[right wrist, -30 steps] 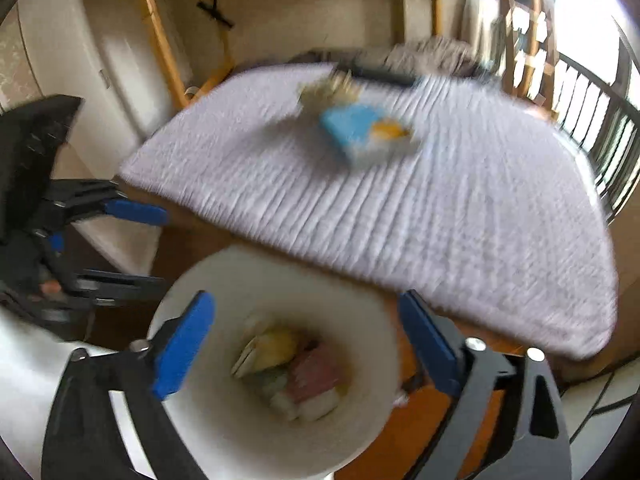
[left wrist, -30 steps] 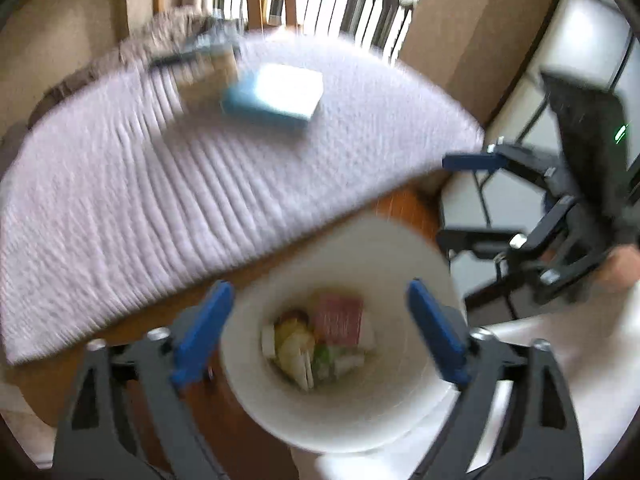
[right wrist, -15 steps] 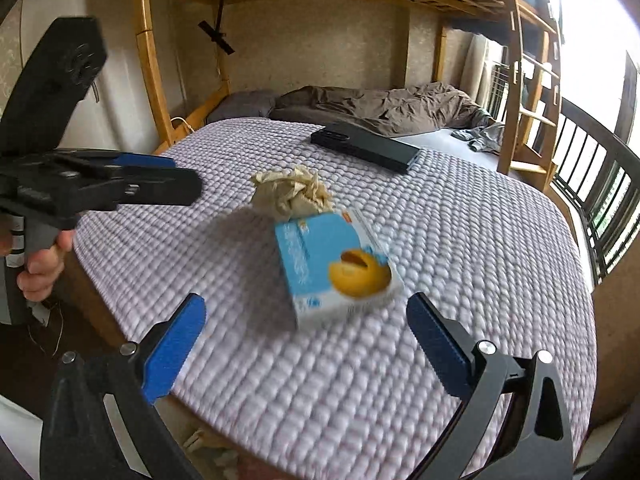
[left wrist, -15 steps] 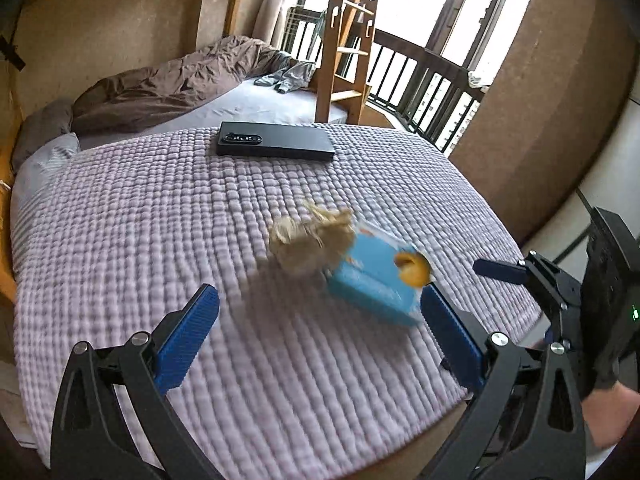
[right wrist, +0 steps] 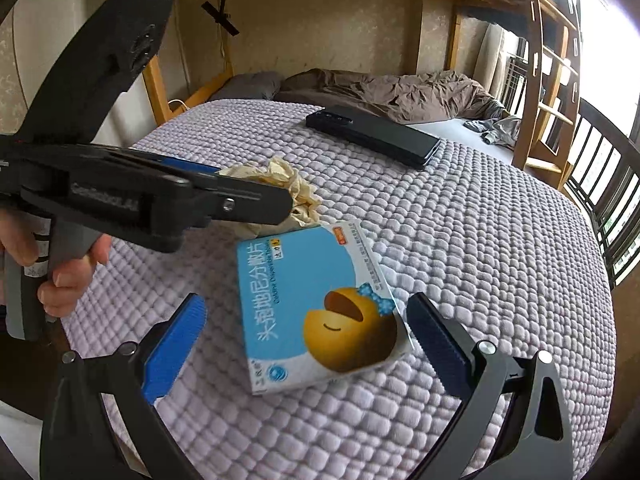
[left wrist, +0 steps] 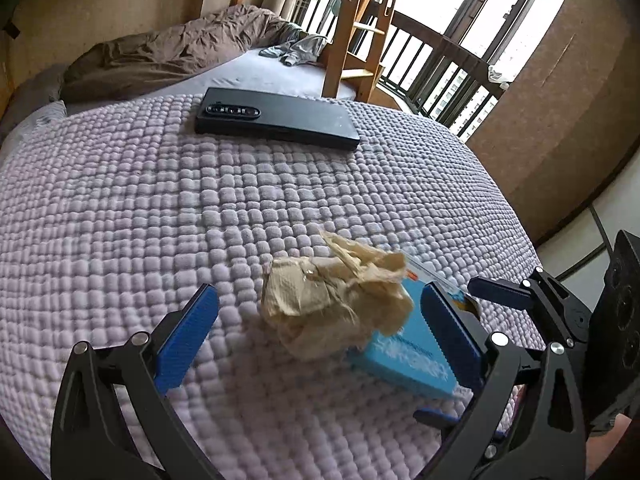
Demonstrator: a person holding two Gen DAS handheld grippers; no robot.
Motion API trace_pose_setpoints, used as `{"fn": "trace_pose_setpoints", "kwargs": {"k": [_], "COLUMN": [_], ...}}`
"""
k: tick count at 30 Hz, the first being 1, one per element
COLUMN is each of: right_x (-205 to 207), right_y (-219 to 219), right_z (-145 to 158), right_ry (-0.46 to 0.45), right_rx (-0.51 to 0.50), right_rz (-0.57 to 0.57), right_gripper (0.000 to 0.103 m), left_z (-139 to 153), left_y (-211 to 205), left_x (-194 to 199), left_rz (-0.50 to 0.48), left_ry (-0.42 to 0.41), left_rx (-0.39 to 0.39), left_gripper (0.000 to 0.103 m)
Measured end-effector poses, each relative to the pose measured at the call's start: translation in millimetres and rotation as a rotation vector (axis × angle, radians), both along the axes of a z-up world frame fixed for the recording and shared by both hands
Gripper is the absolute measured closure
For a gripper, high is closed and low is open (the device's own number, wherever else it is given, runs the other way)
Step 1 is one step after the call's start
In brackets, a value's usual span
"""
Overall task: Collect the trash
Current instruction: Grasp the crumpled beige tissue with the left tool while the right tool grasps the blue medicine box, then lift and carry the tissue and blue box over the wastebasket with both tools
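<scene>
A crumpled beige paper wad [left wrist: 332, 308] lies on the lilac quilted cover [left wrist: 160, 208], leaning on a blue medicine box [left wrist: 404, 356]. My left gripper [left wrist: 320, 336] is open, its blue pads on either side of the wad. In the right wrist view the blue box [right wrist: 316, 304] with a yellow cartoon face lies between the open pads of my right gripper [right wrist: 308, 336]. The wad [right wrist: 280, 184] lies behind the box, partly hidden by the left gripper's finger.
A black phone [left wrist: 276, 118] lies flat at the far side of the cover, also in the right wrist view [right wrist: 372, 134]. A brown duvet [right wrist: 384, 92] and a wooden ladder [left wrist: 360, 28] stand behind. The cover's edge drops off at right.
Both grippers have swung up from the white trash bin to the quilted surface and moved closer: the left around the paper wad, the right around the blue box.
</scene>
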State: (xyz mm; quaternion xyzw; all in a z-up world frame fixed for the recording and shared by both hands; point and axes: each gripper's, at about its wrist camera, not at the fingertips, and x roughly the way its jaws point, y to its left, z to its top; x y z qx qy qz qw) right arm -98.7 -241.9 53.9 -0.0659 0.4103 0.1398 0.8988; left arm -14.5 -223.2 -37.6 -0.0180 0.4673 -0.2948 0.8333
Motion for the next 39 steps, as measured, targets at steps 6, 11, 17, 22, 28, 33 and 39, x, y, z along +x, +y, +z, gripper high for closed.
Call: {"fn": "trace_pose_setpoints", "kwargs": {"k": [6, 11, 17, 22, 28, 33, 39], "right_x": [11.1, 15.4, 14.7, 9.4, 2.5, -6.1, -16.0], "right_y": [0.5, -2.5, -11.5, -20.9, -31.7, -34.9, -35.5], "right_z": [-7.4, -10.9, -11.4, -4.7, 5.3, 13.3, 20.8], "right_ry": [0.017, 0.032, 0.043, 0.041, 0.039, 0.034, 0.021], "right_rx": [0.003, 0.024, 0.069, 0.102, 0.144, 0.153, 0.167], "right_rz": [0.006, -0.006, -0.041, -0.094, -0.149, -0.167, -0.179], "right_gripper": [0.004, 0.012, 0.018, 0.019, 0.02, 0.02, 0.021], "left_z": [-8.3, -10.9, -5.6, 2.9, 13.1, 20.1, 28.0], "left_y": [-5.3, -3.5, 8.0, 10.1, 14.7, 17.7, 25.0], "left_x": [7.5, 10.4, 4.7, -2.6, -10.6, -22.5, -39.0], "left_rz": [-0.024, -0.019, -0.009, -0.009, 0.001, -0.002, 0.004], "left_ry": [0.005, 0.012, 0.008, -0.021, -0.036, -0.061, -0.073], "left_rx": [0.001, -0.006, -0.036, -0.012, -0.013, 0.002, -0.006], "left_gripper": [0.009, 0.03, 0.047, 0.048, 0.048, 0.048, 0.048]}}
